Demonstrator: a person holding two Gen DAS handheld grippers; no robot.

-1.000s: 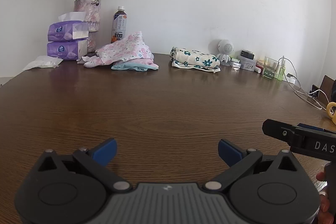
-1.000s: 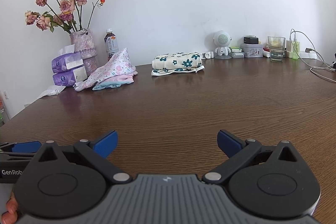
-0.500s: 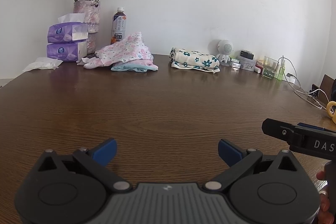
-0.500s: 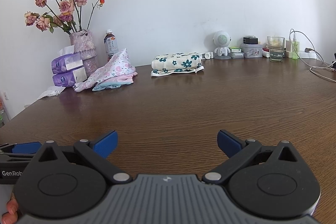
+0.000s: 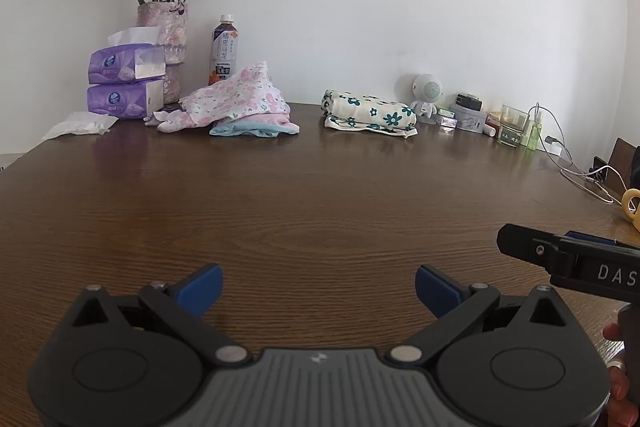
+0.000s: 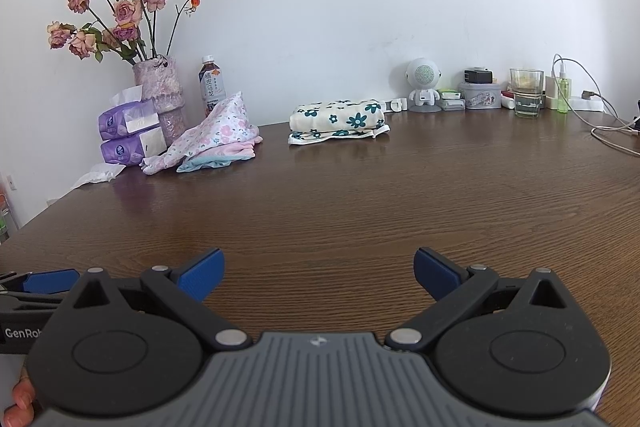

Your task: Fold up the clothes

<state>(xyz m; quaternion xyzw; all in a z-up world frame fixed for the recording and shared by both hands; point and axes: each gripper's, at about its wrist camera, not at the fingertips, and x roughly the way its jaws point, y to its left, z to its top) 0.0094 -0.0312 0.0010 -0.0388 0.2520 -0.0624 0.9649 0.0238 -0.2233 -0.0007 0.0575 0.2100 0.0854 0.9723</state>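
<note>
Both tools are low over the near edge of the table, side by side, and neither has anything in it. The left gripper (image 5: 319, 285) has its blue pads spread wide, bare wood showing between them. The right gripper (image 6: 319, 269) is just as wide apart, equally empty, and its black body pokes into the left camera's right edge, so the two sit close together.

Looking out ahead of the jaws, there's a long stretch of bare wooden table (image 5: 320, 207) with nothing on it to grab. The work is all at the far side, against the wall. Ahead and to the left of both tools lies the crumpled pile of clothes (image 5: 236, 103): a pink floral piece heaped on something pale blue, peaked up and loose, clearly not folded. It spreads left to right, roughly across the line of the fingers. Ahead, a little right of centre for the left tool and near dead centre for the right one, sits the folded floral garment (image 6: 338, 119), a neat stack lying crosswise, which looks finished.

So the pile is the likely target, well apart from both tools, and the left gripper is the nearer one, I'd say, being on that side. The tissue packs (image 5: 128, 83), vase (image 5: 166, 39) and bottle (image 5: 224, 53) stand just behind and left of the pile, so any reach wants to come in from the front.
</note>
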